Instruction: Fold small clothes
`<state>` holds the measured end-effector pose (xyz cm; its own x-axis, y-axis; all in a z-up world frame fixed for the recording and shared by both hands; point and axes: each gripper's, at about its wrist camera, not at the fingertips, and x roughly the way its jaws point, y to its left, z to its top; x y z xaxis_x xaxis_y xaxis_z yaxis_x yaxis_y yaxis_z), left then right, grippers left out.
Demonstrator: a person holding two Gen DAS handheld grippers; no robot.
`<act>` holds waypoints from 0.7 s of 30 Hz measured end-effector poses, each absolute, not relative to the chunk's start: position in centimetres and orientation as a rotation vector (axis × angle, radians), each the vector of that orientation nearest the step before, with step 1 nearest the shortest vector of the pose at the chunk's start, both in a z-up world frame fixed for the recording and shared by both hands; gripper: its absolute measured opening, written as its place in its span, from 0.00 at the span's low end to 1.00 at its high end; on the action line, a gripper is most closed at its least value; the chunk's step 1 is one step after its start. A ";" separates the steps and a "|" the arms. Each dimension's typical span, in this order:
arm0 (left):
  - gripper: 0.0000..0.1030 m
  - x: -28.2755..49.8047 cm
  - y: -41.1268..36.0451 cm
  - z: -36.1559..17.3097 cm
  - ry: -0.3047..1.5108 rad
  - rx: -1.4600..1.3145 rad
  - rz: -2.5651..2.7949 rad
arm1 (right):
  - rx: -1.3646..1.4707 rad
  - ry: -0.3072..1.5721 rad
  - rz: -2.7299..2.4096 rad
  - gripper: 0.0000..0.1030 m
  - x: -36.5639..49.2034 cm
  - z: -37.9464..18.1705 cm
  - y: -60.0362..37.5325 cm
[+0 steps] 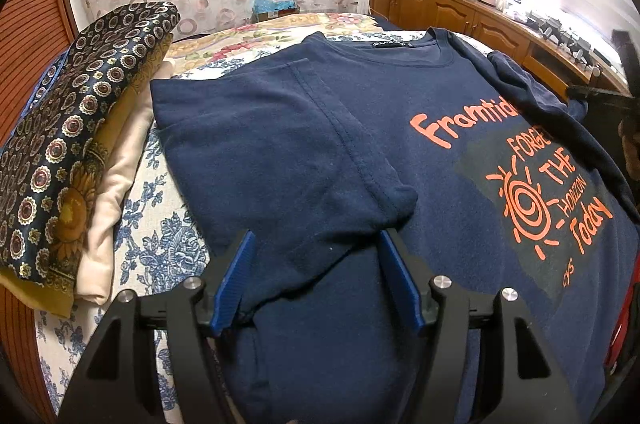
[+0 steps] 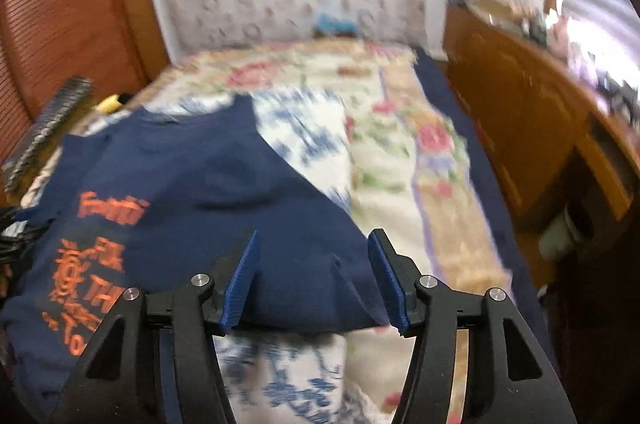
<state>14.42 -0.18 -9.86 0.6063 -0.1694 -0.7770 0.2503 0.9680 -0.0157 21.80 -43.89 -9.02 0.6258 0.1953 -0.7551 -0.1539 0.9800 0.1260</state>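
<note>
A navy T-shirt (image 1: 320, 128) with orange print lies face up on the bed. Its left sleeve and side are folded in over the body. My left gripper (image 1: 316, 244) is open, its blue pads either side of the folded sleeve's end, not closed on it. In the right wrist view, which is blurred, the T-shirt (image 2: 192, 192) shows with its right sleeve lying between the open pads of my right gripper (image 2: 312, 244). The right gripper also shows at the right edge of the left wrist view (image 1: 608, 96), above the shirt's right sleeve.
A stack of folded cloths (image 1: 72, 152), dark patterned on top, lies left of the shirt. The bed has a blue-and-white floral cover (image 1: 160, 244) and a flowered blanket (image 2: 400, 152). A wooden cabinet (image 1: 460, 12) with clutter runs along the right.
</note>
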 end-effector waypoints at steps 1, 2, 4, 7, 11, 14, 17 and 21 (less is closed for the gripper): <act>0.63 14.4 -0.2 -9.9 0.887 0.098 -0.243 | 0.080 0.893 0.197 0.55 22.0 -9.6 -44.3; 0.63 14.4 -0.2 -9.9 0.888 0.097 -0.244 | 0.102 0.907 0.191 0.55 22.1 -9.9 -44.6; 0.63 14.4 -0.2 -9.9 0.887 0.098 -0.244 | 0.111 0.912 0.172 0.55 22.1 -10.3 -45.2; 0.63 14.4 -0.2 -9.9 0.887 0.098 -0.243 | 0.133 0.929 0.178 0.56 21.9 -10.6 -45.6; 0.63 14.4 -0.2 -9.9 0.887 0.098 -0.243 | 0.112 0.945 0.211 0.56 21.4 -10.8 -44.6; 0.63 14.4 -0.3 -9.9 0.887 0.098 -0.244 | 0.091 0.940 0.229 0.38 21.1 -10.6 -44.1; 0.63 14.4 -0.3 -9.9 0.887 0.097 -0.244 | 0.035 0.917 0.213 0.13 20.4 -10.1 -43.7; 0.63 14.4 -0.3 -9.9 0.887 0.097 -0.244 | -0.017 0.871 0.205 0.04 19.7 -8.6 -43.8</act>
